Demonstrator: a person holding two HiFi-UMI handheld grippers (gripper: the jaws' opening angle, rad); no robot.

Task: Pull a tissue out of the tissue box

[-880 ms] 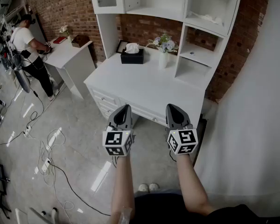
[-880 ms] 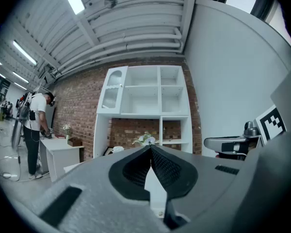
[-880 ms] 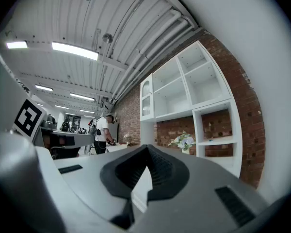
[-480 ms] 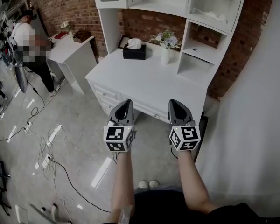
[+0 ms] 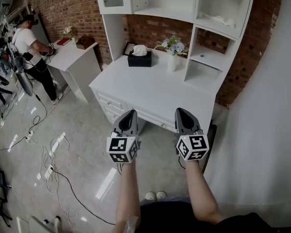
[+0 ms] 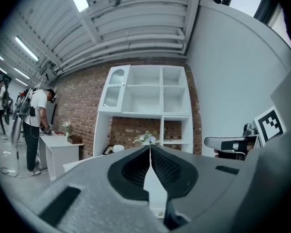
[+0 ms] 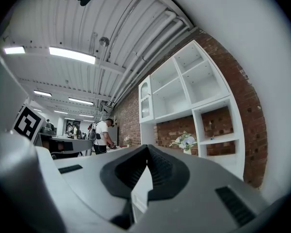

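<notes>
A black tissue box [image 5: 138, 60] stands at the back of the white desk [image 5: 150, 89], with a white tissue [image 5: 139, 49] sticking up from its top. Both grippers hang side by side over the floor in front of the desk, well short of the box. My left gripper [image 5: 130, 112] is shut with nothing in it, its pads meeting at the tip [image 6: 150, 147]. My right gripper [image 5: 180, 110] is also shut and empty [image 7: 146, 147]. In the left gripper view the tissue [image 6: 118, 148] shows small and far off, left of the jaws.
A white vase of flowers [image 5: 172, 57] and a picture frame [image 5: 128, 47] flank the box under a white hutch [image 5: 194, 13]. A person [image 5: 29, 47] stands at a smaller desk [image 5: 72, 57] far left. Cables [image 5: 43, 154] lie on the floor; a white wall [image 5: 262, 130] runs along the right.
</notes>
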